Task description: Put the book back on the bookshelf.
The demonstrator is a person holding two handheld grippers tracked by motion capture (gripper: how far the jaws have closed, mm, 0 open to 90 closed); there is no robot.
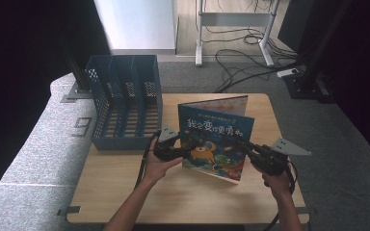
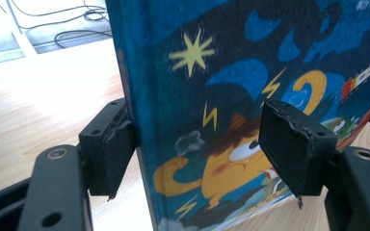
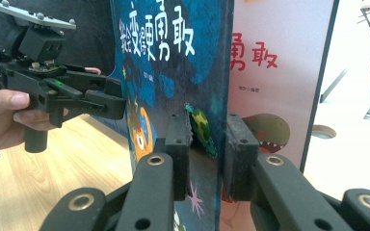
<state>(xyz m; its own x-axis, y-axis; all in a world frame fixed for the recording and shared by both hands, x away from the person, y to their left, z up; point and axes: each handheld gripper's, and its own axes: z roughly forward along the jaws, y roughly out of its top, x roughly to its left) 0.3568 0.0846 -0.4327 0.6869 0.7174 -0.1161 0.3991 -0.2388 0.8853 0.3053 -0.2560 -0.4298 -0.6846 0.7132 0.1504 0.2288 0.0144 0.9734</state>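
Note:
A picture book point(image 1: 217, 139) with a dark blue cartoon cover stands upright and half open on the wooden table point(image 1: 173, 197). My left gripper point(image 1: 185, 150) is at its left spine edge. In the left gripper view the spine point(image 2: 135, 96) runs between the jaws of my left gripper point(image 2: 204, 151). One pad point(image 2: 118, 154) rests against the spine, while the other pad point(image 2: 289, 149) stands off the cover point(image 2: 212, 72). My right gripper point(image 1: 244, 147) holds the front cover's free edge. In the right gripper view the right gripper point(image 3: 209, 144) is shut on that cover point(image 3: 173, 57).
A blue slotted file rack point(image 1: 125, 101) stands at the table's back left, just behind the left hand. The book's pale inner page point(image 3: 274, 72) opens behind the cover. The left gripper point(image 3: 111, 103) and its hand point(image 3: 5, 120) face the cover. Cables and a desk frame lie on the floor beyond.

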